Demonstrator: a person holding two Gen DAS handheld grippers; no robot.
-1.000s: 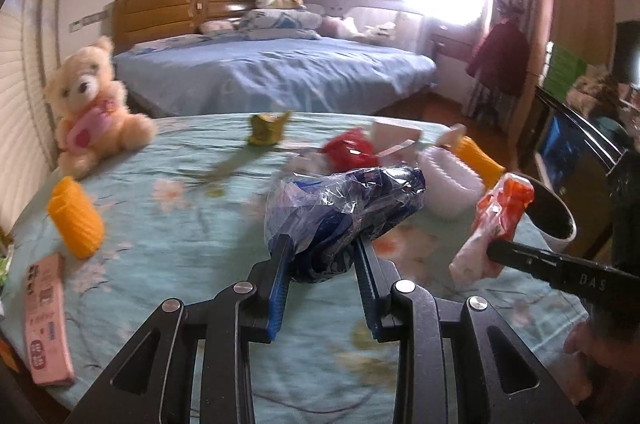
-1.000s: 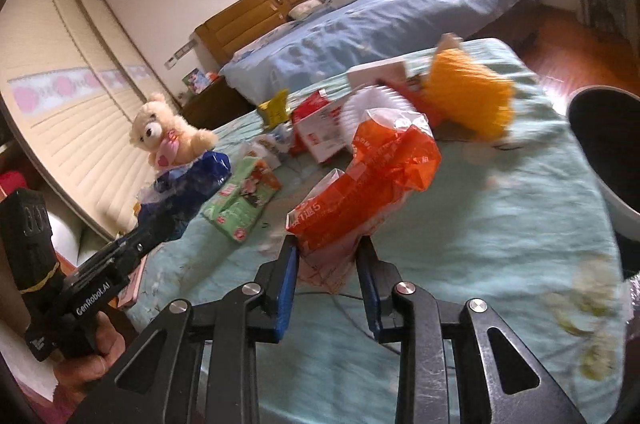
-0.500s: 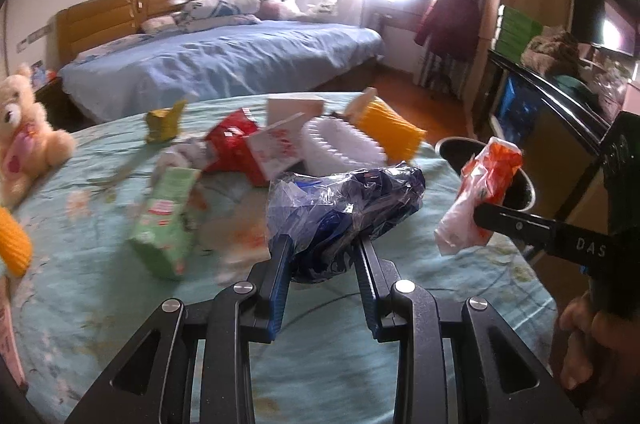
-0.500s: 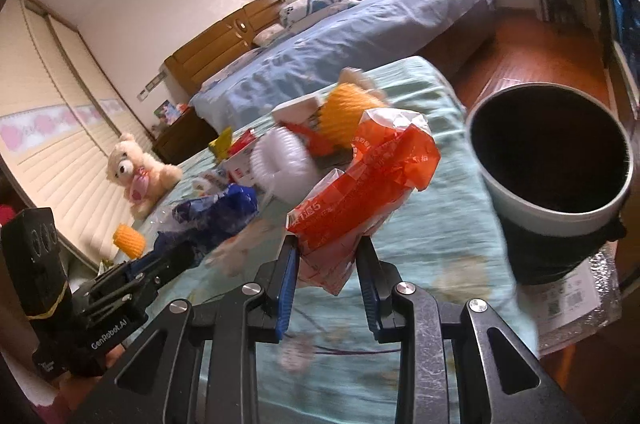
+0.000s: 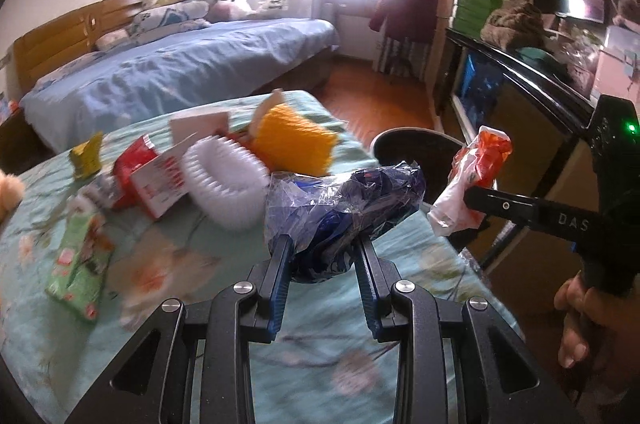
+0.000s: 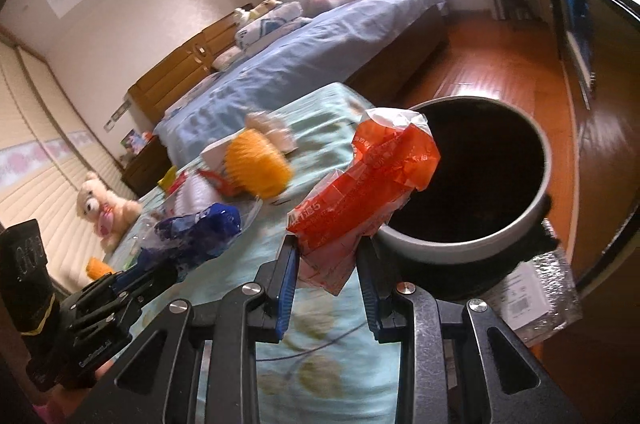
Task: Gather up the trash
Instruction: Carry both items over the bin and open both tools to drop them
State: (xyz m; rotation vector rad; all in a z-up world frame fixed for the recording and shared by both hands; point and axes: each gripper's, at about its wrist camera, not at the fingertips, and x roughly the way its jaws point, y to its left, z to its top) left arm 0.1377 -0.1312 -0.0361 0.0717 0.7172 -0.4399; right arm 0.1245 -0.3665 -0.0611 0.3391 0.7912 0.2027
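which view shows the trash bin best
The right wrist view: the trash bin fills its right side, dark open mouth and pale rim fully visible. The left wrist view shows only part of its rim, behind the blue wrapper.

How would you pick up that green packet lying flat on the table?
Pinch the green packet across its narrow width, coming straight down from above. It looks thin and lies flat on the tablecloth, so a low sideways approach would probably just push it. Its long edges are free: the red-and-white carton sits apart from it. Both grippers are full now, so they'd need emptying first.
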